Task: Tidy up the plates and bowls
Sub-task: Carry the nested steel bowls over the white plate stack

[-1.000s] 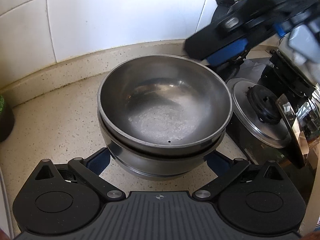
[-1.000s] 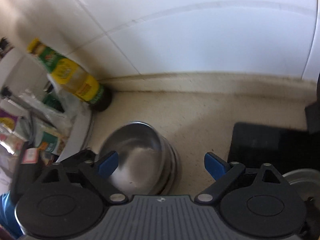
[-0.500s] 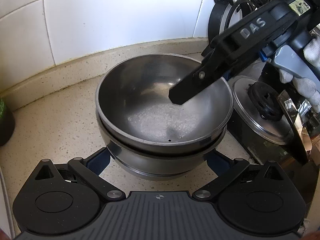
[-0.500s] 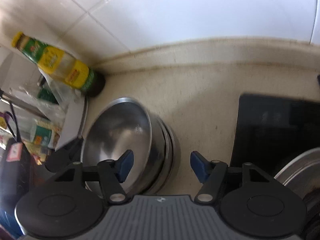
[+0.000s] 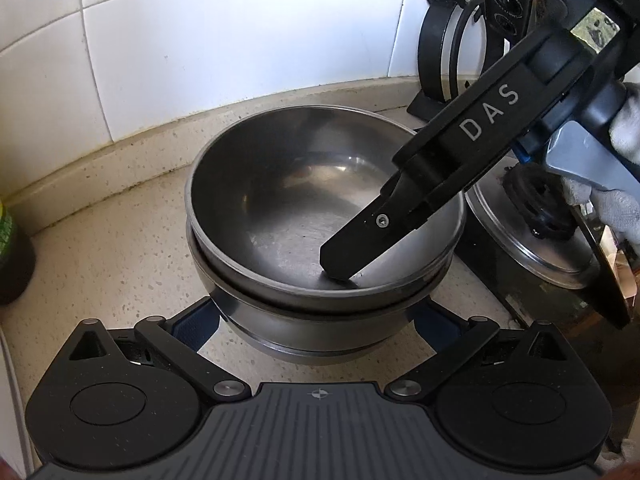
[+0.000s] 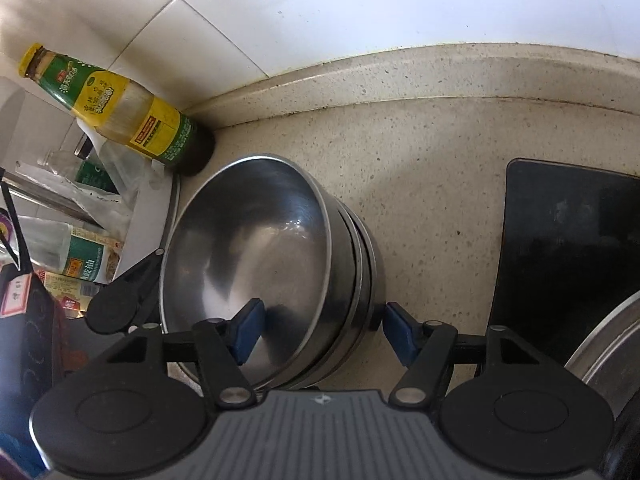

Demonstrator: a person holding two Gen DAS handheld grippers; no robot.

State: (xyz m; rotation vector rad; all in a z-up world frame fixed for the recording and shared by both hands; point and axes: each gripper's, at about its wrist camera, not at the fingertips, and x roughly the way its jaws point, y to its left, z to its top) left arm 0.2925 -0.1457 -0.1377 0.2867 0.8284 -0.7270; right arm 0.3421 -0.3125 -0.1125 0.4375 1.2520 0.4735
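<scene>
A stack of steel bowls (image 5: 280,200) stands on the speckled counter near the tiled wall; it also shows in the right wrist view (image 6: 256,248). My left gripper (image 5: 316,320) is open, its blue pads on either side of the stack's lower part. My right gripper (image 6: 324,330) is open and straddles the near rim of the stack: one finger (image 6: 248,328) is inside the top bowl, the other finger (image 6: 400,334) outside the wall. In the left wrist view its black finger (image 5: 360,236) reaches down into the top bowl from the right.
A pot with a steel lid (image 5: 528,224) stands right of the bowls on a black cooktop (image 6: 560,248). A yellow-green sauce bottle (image 6: 120,108) stands in the corner at left, with packets and jars (image 6: 80,256) beside it. The tiled wall (image 5: 200,60) is close behind.
My right gripper has come down from above and behind the bowls, lowering one finger into the top bowl and narrowing its jaws. The left gripper and the stack have stayed put.
</scene>
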